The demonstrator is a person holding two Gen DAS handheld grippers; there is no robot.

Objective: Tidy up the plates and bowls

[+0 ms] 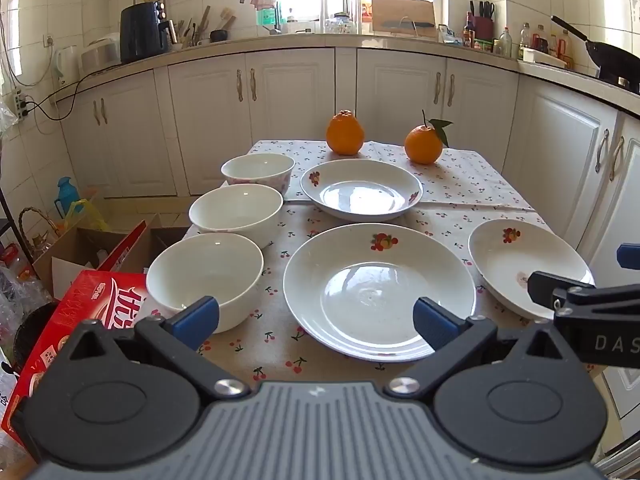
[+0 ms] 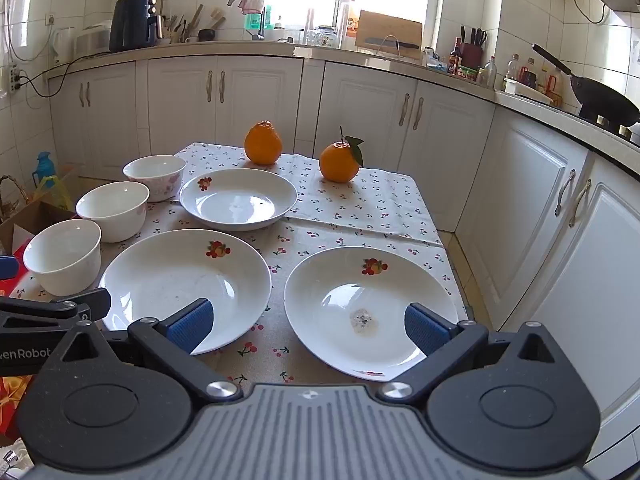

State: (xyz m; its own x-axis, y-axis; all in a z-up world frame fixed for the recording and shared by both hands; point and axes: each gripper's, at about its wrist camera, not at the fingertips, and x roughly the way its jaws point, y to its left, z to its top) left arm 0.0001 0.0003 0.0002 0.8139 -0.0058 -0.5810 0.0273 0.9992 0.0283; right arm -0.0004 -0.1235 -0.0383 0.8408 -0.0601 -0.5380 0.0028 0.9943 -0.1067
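**Both grippers wide, nothing lifted yet**

The left hand-held gripper [image 1: 316, 322] hangs with its jaws spread wide and empty, low over the near edge of the bench [image 1: 276, 344], between the nearest bowl [image 1: 204, 276] and the big middle plate [image 1: 378, 290]. The right hand-held gripper [image 2: 310, 326] is likewise spread and empty, its fingers straddling the gap between that middle plate [image 2: 184, 288] and the right plate [image 2: 370, 308], which carries a small smear in its well.

Stacking looks unstarted: three plates and three bowls all lie singly. A sound first move, as I judge it, is to pinch a plate by its near rim, lift it level, and set it centred on another plate; glazed rims may slip, so grip deep.

Further back, the second bowl [image 1: 236, 212] and the patterned far bowl [image 1: 258, 170] line the left edge, beside the far plate [image 1: 361, 190]. Two oranges [image 1: 345, 133] stand beyond, clear of the work. The right plate sits close to the bench's edge.
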